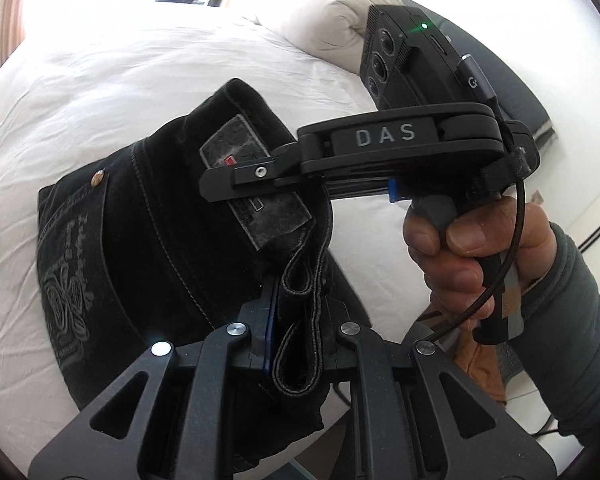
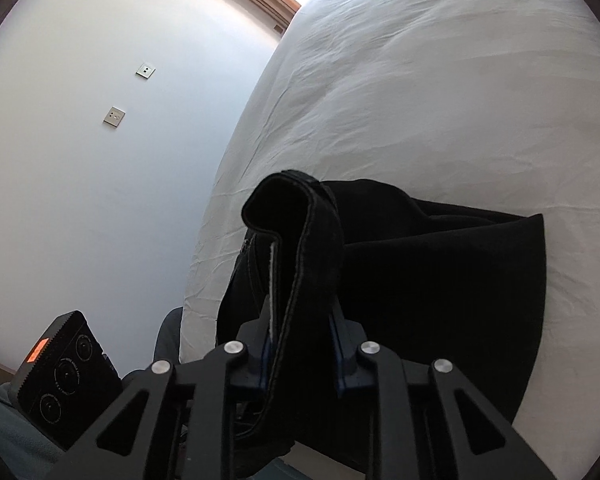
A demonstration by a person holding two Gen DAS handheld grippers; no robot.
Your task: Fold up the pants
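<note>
Black jeans [image 1: 148, 240] with an embroidered back pocket and a grey waist patch lie bunched on a white bed [image 1: 100, 92]. My left gripper [image 1: 300, 320] is shut on the waistband and a belt loop. My right gripper [image 1: 236, 178] shows in the left wrist view, held by a hand, its fingers over the waist patch. In the right wrist view my right gripper [image 2: 300, 340] is shut on a folded black edge of the pants [image 2: 440, 288], which rise in a hump between the fingers.
A white pillow [image 1: 332, 20] lies at the far end of the bed. A white wall [image 2: 80, 140] with two switch plates stands left of the bed in the right wrist view. The left gripper's camera block [image 2: 64, 380] shows low left there.
</note>
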